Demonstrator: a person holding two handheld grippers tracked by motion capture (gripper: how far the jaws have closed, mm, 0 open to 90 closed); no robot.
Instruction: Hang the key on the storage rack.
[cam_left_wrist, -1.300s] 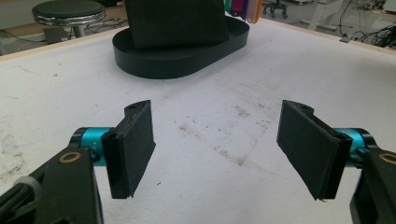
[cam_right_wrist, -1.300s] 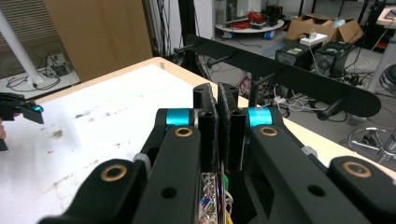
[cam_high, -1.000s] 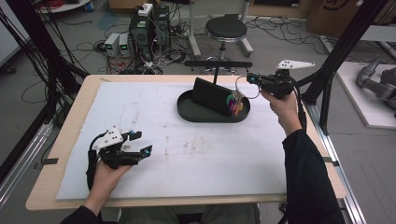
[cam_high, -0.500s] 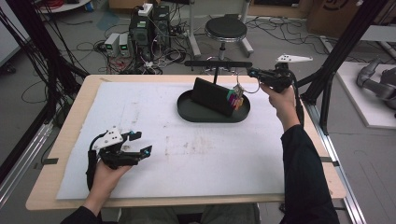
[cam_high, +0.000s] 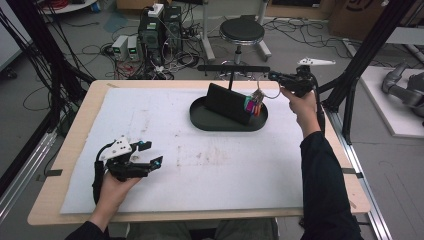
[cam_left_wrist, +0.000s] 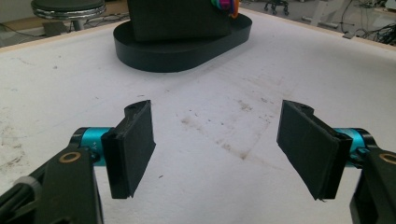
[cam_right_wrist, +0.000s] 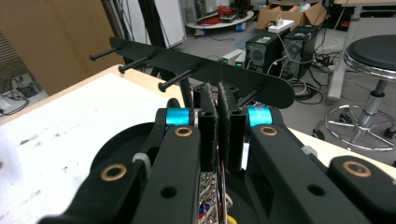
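item: keychain (cam_high: 255, 102), a wire loop with bright plastic tags, hanging above the right end of the black tray (cam_high: 200, 120), just below the peg rack (cam_high: 232, 68). right gripper (cam_high: 272, 76) pinched fully closed on its loop; left gripper (cam_high: 152, 155) wide apart, empty, near the tray's front-left. likely light, floppy, swings freely; best held by the thin loop.

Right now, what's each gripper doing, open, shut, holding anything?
Left gripper: open, empty, low over the white mat.
Right gripper: shut on the colourful keychain, lifted by the peg rack.
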